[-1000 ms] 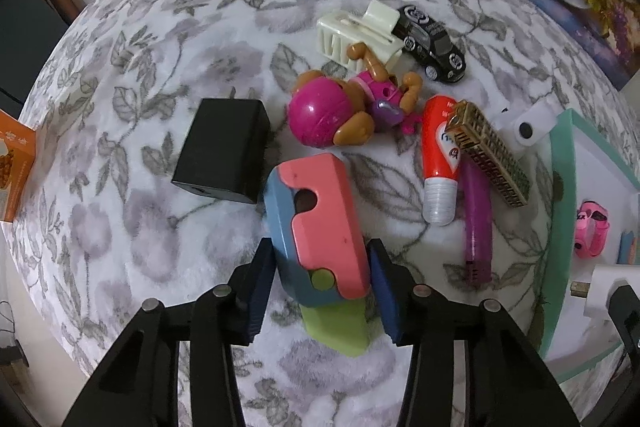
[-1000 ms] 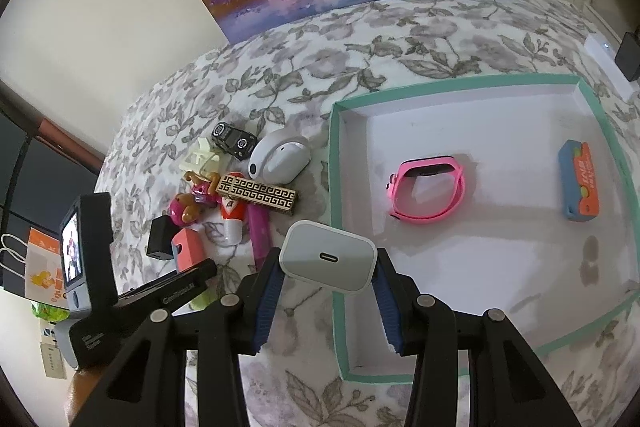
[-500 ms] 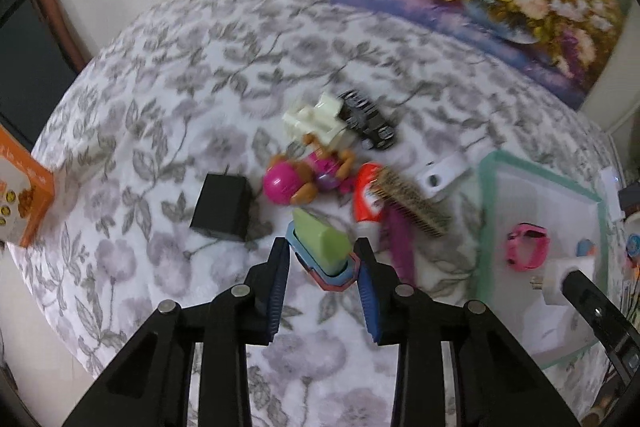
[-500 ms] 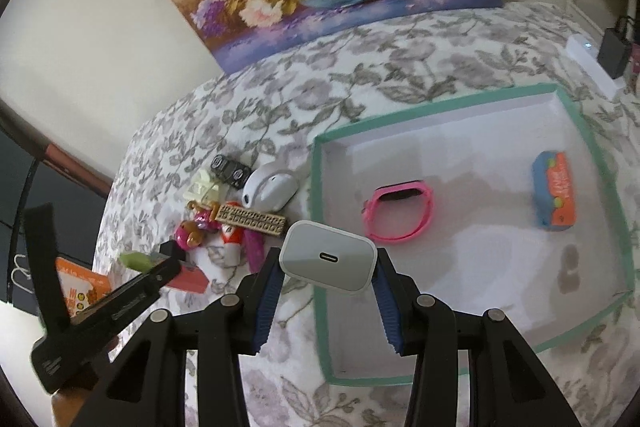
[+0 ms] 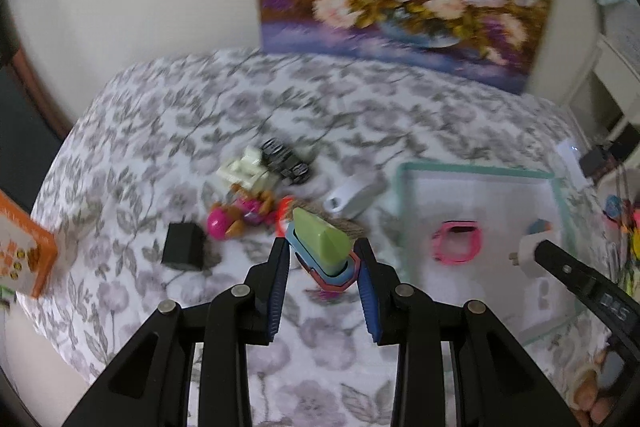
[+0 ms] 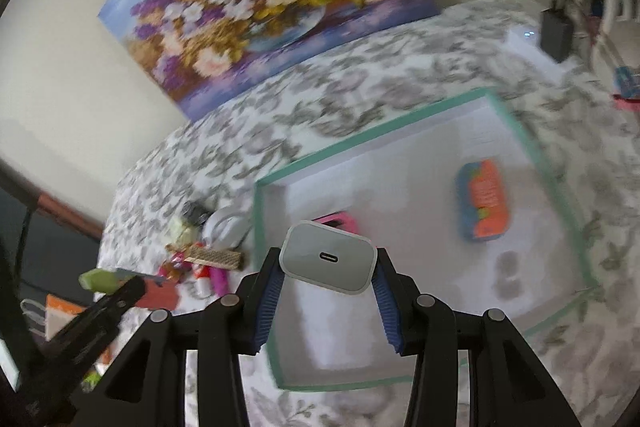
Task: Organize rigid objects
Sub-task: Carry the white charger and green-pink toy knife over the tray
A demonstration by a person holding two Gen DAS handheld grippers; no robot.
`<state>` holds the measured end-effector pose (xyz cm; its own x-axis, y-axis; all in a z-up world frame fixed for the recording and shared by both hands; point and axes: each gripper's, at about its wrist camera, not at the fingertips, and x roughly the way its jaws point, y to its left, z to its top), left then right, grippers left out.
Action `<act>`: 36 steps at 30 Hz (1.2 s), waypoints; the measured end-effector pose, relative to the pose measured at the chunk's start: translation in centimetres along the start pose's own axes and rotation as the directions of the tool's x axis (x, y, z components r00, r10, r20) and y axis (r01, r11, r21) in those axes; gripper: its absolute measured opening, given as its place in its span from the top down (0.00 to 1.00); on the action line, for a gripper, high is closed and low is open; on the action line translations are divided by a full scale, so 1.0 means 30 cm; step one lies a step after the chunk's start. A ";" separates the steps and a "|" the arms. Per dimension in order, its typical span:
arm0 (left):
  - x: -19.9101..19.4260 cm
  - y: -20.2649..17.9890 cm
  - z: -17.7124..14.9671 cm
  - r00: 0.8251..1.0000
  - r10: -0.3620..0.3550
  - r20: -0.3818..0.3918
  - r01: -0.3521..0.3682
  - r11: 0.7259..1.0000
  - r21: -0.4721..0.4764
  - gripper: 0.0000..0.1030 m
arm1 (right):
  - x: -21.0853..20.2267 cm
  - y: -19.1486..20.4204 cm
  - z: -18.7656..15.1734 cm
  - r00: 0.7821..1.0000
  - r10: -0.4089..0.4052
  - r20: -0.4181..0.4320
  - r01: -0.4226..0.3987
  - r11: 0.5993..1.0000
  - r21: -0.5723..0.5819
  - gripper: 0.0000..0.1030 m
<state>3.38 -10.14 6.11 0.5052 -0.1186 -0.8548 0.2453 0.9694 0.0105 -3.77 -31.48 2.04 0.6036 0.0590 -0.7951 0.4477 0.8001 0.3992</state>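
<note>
My left gripper [image 5: 322, 267] is shut on a pink, blue and green toy block [image 5: 322, 247] and holds it high above the flowered table. My right gripper [image 6: 328, 269] is shut on a white USB charger [image 6: 328, 261] above the green-rimmed white tray [image 6: 260, 223]. The charger also shows in the left wrist view [image 5: 528, 257]. In the tray lie a pink watch band [image 5: 456, 241] and a blue and orange toy [image 6: 484, 201]. The watch band is mostly hidden behind the charger in the right wrist view.
A pile left of the tray holds a black adapter [image 5: 183, 247], pink doll [image 5: 236, 217], cream hair clip [image 5: 246, 171], black toy car [image 5: 284, 161], white mouse [image 5: 352, 193] and a comb [image 6: 218, 257]. An orange box [image 5: 20, 259] stands at the left edge.
My left gripper has lifted the toy block off the table and risen high, swinging toward the tray. My right gripper has moved with the charger over the tray.
</note>
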 end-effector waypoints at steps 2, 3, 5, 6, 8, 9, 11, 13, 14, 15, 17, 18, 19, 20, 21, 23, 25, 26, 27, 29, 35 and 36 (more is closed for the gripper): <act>-0.025 -0.062 0.013 1.000 -0.028 0.006 0.027 0.999 0.044 0.67 | -0.027 -0.027 0.013 0.998 -0.048 0.027 0.048 0.999 0.004 0.54; -0.028 -0.090 0.018 0.999 -0.031 0.007 0.030 0.997 0.069 0.67 | -0.035 -0.040 0.019 0.997 -0.063 0.036 0.062 0.998 0.008 0.54; -0.044 -0.167 0.025 0.999 -0.049 0.007 0.048 0.992 0.119 0.67 | -0.056 -0.077 0.031 0.995 -0.080 0.053 0.079 0.996 0.029 0.54; -0.047 -0.201 0.027 0.999 -0.054 0.007 0.053 0.989 0.141 0.67 | -0.067 -0.097 0.036 0.994 -0.087 0.062 0.084 0.995 0.043 0.54; -0.050 -0.255 0.024 0.998 -0.060 0.007 0.058 0.983 0.175 0.67 | -0.084 -0.129 0.042 0.990 -0.117 0.076 0.113 0.992 0.056 0.54; -0.050 -0.285 0.021 0.998 -0.063 0.010 0.060 0.979 0.193 0.67 | -0.092 -0.142 0.044 0.988 -0.134 0.081 0.130 0.990 0.060 0.54; -0.045 -0.339 0.012 0.998 -0.070 0.008 0.067 0.973 0.219 0.67 | -0.106 -0.168 0.047 0.982 -0.165 0.091 0.159 0.985 0.069 0.54; -0.031 -0.380 0.001 0.997 -0.071 0.002 0.069 0.969 0.238 0.67 | -0.118 -0.192 0.051 0.976 -0.192 0.098 0.185 0.980 0.077 0.54; -0.020 -0.400 -0.006 0.998 -0.069 0.000 0.066 0.967 0.247 0.67 | -0.119 -0.199 0.052 0.974 -0.202 0.100 0.195 0.978 0.079 0.54; -0.011 -0.412 -0.013 0.998 -0.067 0.001 0.064 0.965 0.253 0.67 | -0.120 -0.206 0.054 0.972 -0.211 0.101 0.203 0.976 0.081 0.54; 0.021 -0.437 -0.033 0.998 -0.059 -0.011 0.059 0.962 0.267 0.66 | -0.118 -0.223 0.056 0.969 -0.226 0.098 0.218 0.972 0.084 0.54; 0.035 -0.443 -0.043 0.998 -0.055 -0.018 0.058 0.961 0.270 0.67 | -0.115 -0.231 0.055 0.969 -0.230 0.094 0.222 0.971 0.086 0.54; 0.056 -0.450 -0.055 0.998 -0.052 -0.025 0.057 0.961 0.272 0.66 | -0.110 -0.239 0.055 0.968 -0.234 0.088 0.227 0.970 0.087 0.54; 0.075 -0.455 -0.066 0.998 -0.045 -0.034 0.052 0.960 0.275 0.67 | -0.104 -0.249 0.055 0.968 -0.239 0.080 0.231 0.969 0.089 0.54; 0.097 -0.459 -0.078 0.998 -0.036 -0.045 0.047 0.959 0.278 0.67 | -0.098 -0.256 0.054 0.967 -0.242 0.074 0.235 0.968 0.090 0.54; 0.130 -0.466 -0.097 0.998 -0.024 -0.065 0.042 0.958 0.283 0.66 | -0.085 -0.269 0.055 0.967 -0.249 0.061 0.243 0.966 0.090 0.54; 0.161 -0.476 -0.115 0.996 -0.014 -0.085 0.038 0.957 0.288 0.67 | -0.069 -0.282 0.052 0.966 -0.256 0.043 0.251 0.964 0.090 0.54; 0.171 -0.479 -0.120 0.996 -0.012 -0.091 0.038 0.957 0.289 0.67 | -0.062 -0.286 0.051 0.966 -0.257 0.037 0.253 0.963 0.091 0.54; 0.183 -0.484 -0.125 0.995 -0.010 -0.099 0.038 0.957 0.288 0.67 | -0.056 -0.292 0.048 0.966 -0.257 0.029 0.254 0.963 0.091 0.54; 0.205 -0.489 -0.132 0.993 -0.011 -0.118 0.044 0.958 0.284 0.66 | -0.041 -0.303 0.042 0.966 -0.258 0.013 0.256 0.962 0.092 0.54; 0.251 -0.497 -0.127 0.992 0.014 -0.126 0.022 0.959 0.282 0.67 | 0.003 -0.319 0.025 0.964 -0.263 -0.038 0.265 0.960 0.089 0.54; 0.256 -0.497 -0.124 0.992 0.014 -0.128 0.022 0.960 0.279 0.67 | 0.007 -0.320 0.023 0.964 -0.263 -0.044 0.265 0.960 0.088 0.54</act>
<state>0.54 -24.70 -2.55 0.3983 -0.0762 -0.9141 0.4780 0.8678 0.1359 -7.48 -39.56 -1.63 0.4354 -0.1270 -0.8912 0.6481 0.7313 0.2124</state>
